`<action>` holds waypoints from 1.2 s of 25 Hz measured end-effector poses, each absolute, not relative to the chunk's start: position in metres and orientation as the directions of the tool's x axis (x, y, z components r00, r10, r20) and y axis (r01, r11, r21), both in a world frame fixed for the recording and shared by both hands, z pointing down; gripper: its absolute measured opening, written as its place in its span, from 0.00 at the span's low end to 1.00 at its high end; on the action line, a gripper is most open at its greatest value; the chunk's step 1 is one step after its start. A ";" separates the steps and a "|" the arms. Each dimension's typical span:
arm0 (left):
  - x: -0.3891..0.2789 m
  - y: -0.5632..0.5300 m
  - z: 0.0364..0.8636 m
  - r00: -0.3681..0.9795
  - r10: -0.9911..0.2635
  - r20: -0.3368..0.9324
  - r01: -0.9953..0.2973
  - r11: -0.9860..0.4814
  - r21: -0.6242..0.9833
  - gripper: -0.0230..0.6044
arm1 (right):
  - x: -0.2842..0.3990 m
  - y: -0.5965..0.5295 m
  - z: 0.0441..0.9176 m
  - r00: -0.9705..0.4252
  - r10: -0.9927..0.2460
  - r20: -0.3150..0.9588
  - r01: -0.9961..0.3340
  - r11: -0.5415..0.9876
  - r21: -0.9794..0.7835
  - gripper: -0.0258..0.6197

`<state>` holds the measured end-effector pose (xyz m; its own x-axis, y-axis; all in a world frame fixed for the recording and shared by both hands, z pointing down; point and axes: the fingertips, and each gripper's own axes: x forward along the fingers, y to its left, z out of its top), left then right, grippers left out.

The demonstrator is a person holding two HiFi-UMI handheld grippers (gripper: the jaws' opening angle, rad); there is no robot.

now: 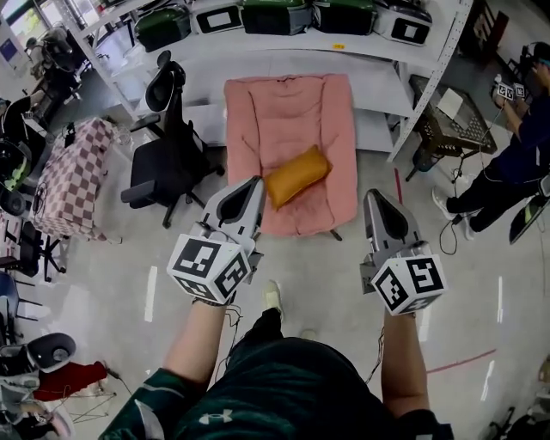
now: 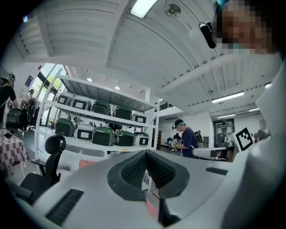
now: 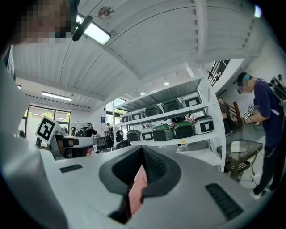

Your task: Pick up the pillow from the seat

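Pillow [image 1: 296, 175]: orange-mustard, plain. Seat [image 1: 290, 94]: dusty pink, plain. Office chair [image 1: 172, 155]: blk. Draped cloth [image 1: 73, 176]: pink/white checks. Left hand-held gripper [image 1: 253, 185] & right hand-held gripper [image 1: 371, 198]: lt grey shells, blk pads, blk-on-white square markers. Shelf cases [image 1: 275, 15]: dk green. Floor [image 1: 129, 258]: pale grey.

the orange pillow [image 1: 296, 175] looks like smooth cloth, the pink seat [image 1: 288, 103] soft matt padded cloth, the floor [image 1: 112, 258] pale and glossy.
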<state>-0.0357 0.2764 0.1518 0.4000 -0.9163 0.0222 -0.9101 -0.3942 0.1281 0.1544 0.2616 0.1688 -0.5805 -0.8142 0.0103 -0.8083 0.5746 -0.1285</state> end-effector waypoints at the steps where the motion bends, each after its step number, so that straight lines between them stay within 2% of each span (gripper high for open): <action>1: -0.042 0.264 0.155 0.404 -0.914 0.022 -0.908 -0.398 0.127 0.05 | 0.147 0.250 0.171 -0.577 -0.816 0.015 -0.811 0.571 -0.130 0.04; 15: -0.115 0.127 0.205 0.490 -0.871 0.038 -0.867 -0.483 0.128 0.05 | 0.053 0.124 0.223 -0.492 -0.867 0.081 -0.862 0.471 -0.187 0.04; 30: -0.114 0.018 0.293 0.519 -0.840 0.159 -0.853 -0.496 0.163 0.05 | 0.073 0.029 0.331 -0.398 -0.891 0.216 -0.900 0.334 -0.281 0.04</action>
